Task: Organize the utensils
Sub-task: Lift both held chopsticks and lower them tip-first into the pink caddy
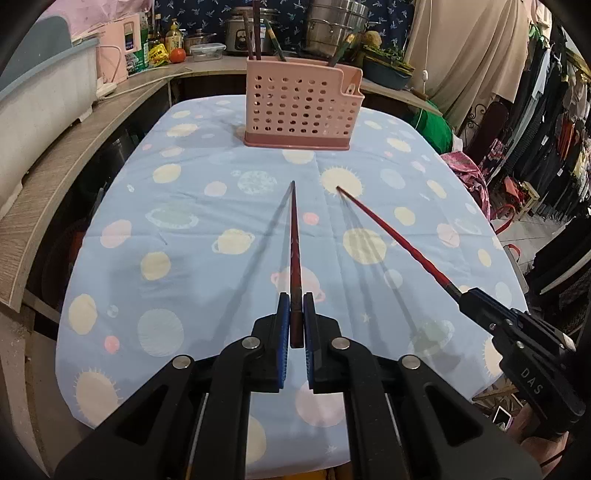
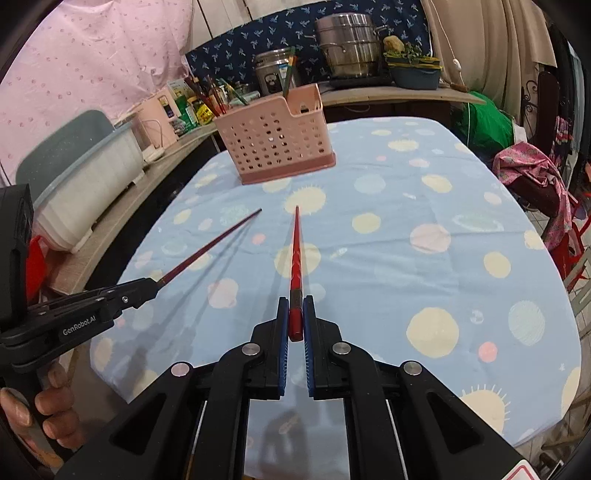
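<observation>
My left gripper [image 1: 296, 306] is shut on a dark red chopstick [image 1: 294, 251] that points forward above the table toward the pink perforated utensil basket [image 1: 301, 110]. My right gripper [image 2: 296, 308] is shut on a bright red chopstick [image 2: 295, 254], also pointing toward the basket [image 2: 275, 144]. Each gripper shows in the other's view: the right one [image 1: 469, 295] with its chopstick [image 1: 391, 232], the left one [image 2: 153, 286] with its chopstick [image 2: 214, 245]. Several chopsticks [image 1: 255, 33] stand in the basket. Both held chopsticks hover above the cloth.
The table [image 1: 184, 229] wears a blue planet-print cloth. A wooden counter [image 1: 74, 147] runs along the left with a grey tub [image 1: 40, 99]. Pots [image 1: 336, 29], bottles and a tomato [image 1: 178, 54] stand behind the basket. Clothes and chairs [image 2: 532, 177] crowd the right side.
</observation>
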Motion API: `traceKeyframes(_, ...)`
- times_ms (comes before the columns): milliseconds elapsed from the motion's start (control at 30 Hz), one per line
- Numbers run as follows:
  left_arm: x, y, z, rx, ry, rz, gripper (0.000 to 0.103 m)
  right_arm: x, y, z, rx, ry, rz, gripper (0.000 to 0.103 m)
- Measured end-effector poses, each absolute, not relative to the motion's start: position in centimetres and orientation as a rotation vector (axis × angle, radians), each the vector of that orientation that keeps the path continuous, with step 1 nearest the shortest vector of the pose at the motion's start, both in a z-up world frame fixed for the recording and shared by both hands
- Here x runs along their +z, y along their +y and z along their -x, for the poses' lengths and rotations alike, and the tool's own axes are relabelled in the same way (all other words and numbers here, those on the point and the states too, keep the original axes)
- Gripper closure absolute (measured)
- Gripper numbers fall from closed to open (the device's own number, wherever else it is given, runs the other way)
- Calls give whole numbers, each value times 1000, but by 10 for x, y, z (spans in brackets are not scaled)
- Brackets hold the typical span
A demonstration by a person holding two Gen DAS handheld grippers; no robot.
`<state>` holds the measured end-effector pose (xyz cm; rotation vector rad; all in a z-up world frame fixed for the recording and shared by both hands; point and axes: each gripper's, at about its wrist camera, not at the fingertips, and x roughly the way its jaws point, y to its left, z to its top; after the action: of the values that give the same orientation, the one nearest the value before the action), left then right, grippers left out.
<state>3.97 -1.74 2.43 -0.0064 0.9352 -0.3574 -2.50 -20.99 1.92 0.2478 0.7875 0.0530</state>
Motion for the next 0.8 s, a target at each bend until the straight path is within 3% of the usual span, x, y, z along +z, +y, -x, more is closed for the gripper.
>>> traceKeyframes(267, 67, -8, -50, -362, 860, 29, 96, 76, -218, 13, 74, 663, -257, 98)
traceKeyframes(433, 86, -8, -58, -368, 829, 30, 96, 84, -221, -3, 74, 658, -243, 98)
traceKeyframes(500, 87, -8, -59, -366, 822, 25, 96, 73, -220, -5, 80, 689, -235, 89)
traceKeyframes(567, 85, -7, -60, -366, 828, 25, 96, 56, -217, -5, 68, 729, -215, 65)
traceKeyframes(600, 83, -6, -59, -365, 833, 25, 96, 44, -217, -4, 65, 754, -209, 62)
traceKeyframes(800, 72, -5, -57, -363, 866, 26, 96, -27, -218, -5, 42, 916, -207, 63)
